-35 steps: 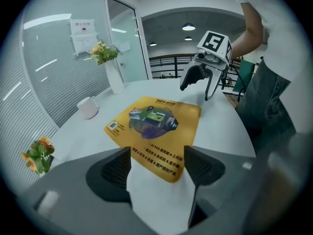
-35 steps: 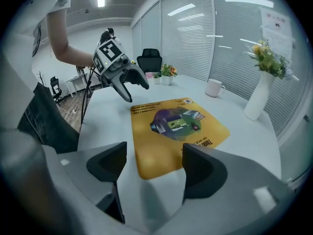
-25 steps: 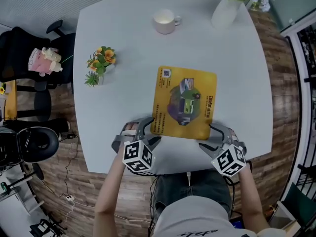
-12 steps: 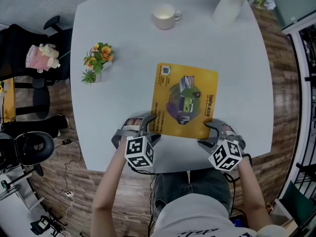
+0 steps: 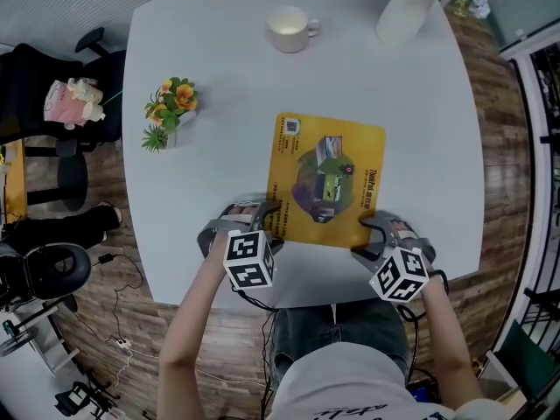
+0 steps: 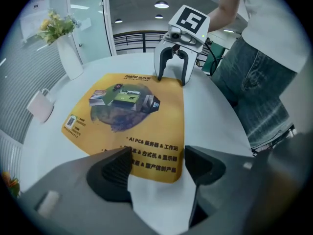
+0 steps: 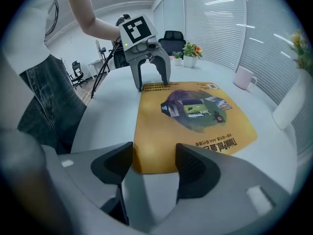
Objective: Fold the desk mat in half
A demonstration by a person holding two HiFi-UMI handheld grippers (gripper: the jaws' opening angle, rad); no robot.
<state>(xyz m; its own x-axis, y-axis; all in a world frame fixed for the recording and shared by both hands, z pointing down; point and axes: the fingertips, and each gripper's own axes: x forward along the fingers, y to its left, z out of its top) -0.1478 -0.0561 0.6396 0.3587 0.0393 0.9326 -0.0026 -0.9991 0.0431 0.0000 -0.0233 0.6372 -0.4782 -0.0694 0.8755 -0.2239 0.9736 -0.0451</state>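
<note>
Sunk a little onto mat (image 5: 328,180): right gripper (image 5: 367,236) just closing, not yet pinching; left gripper (image 5: 265,226) released too. Near corners between both jaw pairs, mat stretching straight ahead.

A mat (image 5: 325,180) lies flat on the table (image 5: 219,86), toward its near edge. Behind it, well apart, stands a cup (image 5: 290,30); a vase (image 5: 405,13) is at the far right corner. A plant (image 5: 169,108) stands left of the mat.

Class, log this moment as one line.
desk mat: flat; left gripper: open, mat corner between jaws; right gripper: open, just been closing, mat corner between jaws
</note>
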